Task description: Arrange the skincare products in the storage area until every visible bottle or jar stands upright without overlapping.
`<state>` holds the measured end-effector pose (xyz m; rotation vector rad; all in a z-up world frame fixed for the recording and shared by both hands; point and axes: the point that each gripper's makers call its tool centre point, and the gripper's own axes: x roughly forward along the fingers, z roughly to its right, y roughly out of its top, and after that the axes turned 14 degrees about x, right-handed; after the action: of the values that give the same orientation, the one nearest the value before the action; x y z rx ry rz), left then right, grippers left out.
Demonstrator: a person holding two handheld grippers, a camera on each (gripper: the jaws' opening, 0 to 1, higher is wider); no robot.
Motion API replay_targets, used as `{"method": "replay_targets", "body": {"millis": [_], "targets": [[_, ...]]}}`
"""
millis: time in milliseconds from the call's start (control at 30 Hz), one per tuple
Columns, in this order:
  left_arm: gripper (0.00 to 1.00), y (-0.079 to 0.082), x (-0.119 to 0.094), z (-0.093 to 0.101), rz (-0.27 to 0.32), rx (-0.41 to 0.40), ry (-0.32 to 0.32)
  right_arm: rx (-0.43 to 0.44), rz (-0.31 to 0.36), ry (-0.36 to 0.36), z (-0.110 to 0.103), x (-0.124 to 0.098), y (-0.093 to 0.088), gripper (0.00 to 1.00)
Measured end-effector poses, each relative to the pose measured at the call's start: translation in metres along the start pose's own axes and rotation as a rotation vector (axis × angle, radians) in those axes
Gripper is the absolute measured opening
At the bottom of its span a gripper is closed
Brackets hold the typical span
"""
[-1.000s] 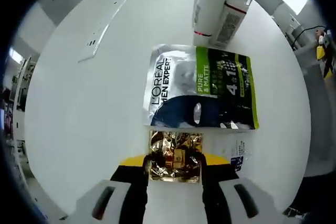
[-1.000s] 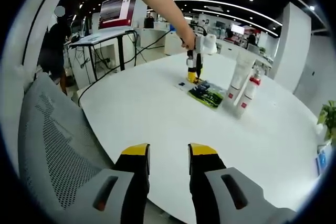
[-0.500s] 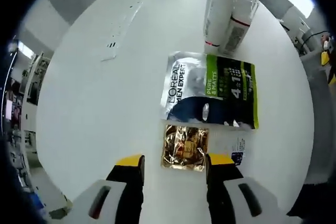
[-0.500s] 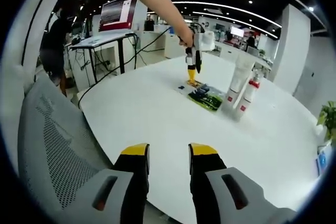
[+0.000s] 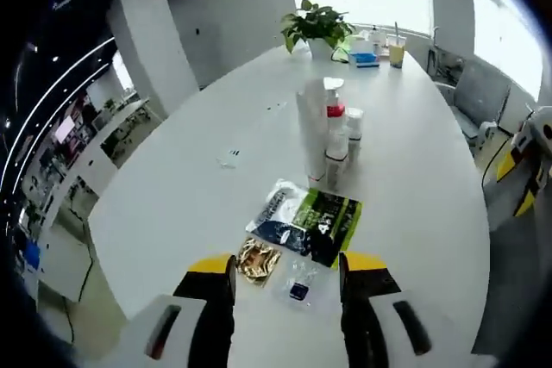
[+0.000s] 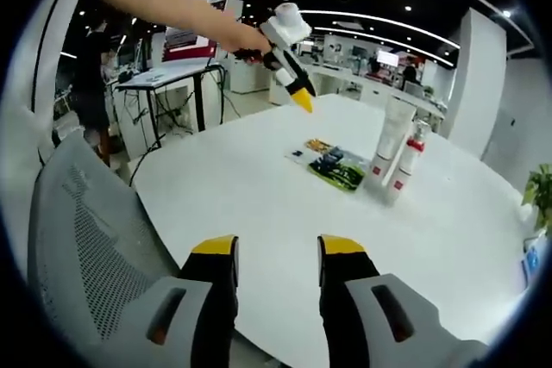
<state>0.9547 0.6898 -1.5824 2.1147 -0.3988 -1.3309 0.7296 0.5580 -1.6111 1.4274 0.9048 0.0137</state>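
Nearest in the left gripper view, the left gripper (image 5: 285, 275) hangs above the white table (image 5: 172, 204) with its yellow-tipped jaws apart and nothing between them. Just past the jaws a small gold foil sachet (image 5: 256, 259) lies flat, with a clear packet (image 5: 303, 286) bearing a dark square beside it. Touching the sachet's far edge is a larger silver, dark-blue and green pouch (image 5: 304, 220), also flat, its long axis running across the jaws; its print is too small to read here. Beyond the pouch a tall white tube (image 5: 311, 135) stands upright, with a red-capped bottle (image 5: 335, 129) and a shorter bottle (image 5: 352, 130) close beside it, all three long axes vertical. At the table's far end sit a potted plant (image 5: 316, 25) and a cup (image 5: 396, 48).

From the right gripper view, the right gripper (image 6: 276, 263) is low at the near table edge, jaws parted and empty, with a grey mesh chair (image 6: 95, 256) at its left. Farther off, the person's bare arm (image 6: 172, 10) reaches across, holding the left gripper tilted downward over the table, short of the pouch and the upright tube.
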Motion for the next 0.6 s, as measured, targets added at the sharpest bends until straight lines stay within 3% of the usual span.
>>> {"method": "replay_targets", "body": {"millis": [200, 267, 333, 600], "targets": [[0.52, -0.003, -0.032, 0.058, 0.077, -0.12, 0.05, 0.028, 0.029, -0.003, 0.002, -0.002, 0.006, 0.38], [0.53, -0.006, -0.043, 0.08, 0.091, -0.139, 0.043, 0.034, 0.038, -0.002, 0.002, -0.002, 0.007, 0.38], [0.56, -0.008, -0.052, 0.105, 0.133, -0.146, -0.004, 0.037, 0.041, 0.005, 0.0, -0.002, 0.008, 0.39], [0.64, -0.025, -0.082, 0.143, 0.185, -0.253, 0.045, 0.044, 0.086, 0.035, -0.007, -0.005, 0.015, 0.45]]}}
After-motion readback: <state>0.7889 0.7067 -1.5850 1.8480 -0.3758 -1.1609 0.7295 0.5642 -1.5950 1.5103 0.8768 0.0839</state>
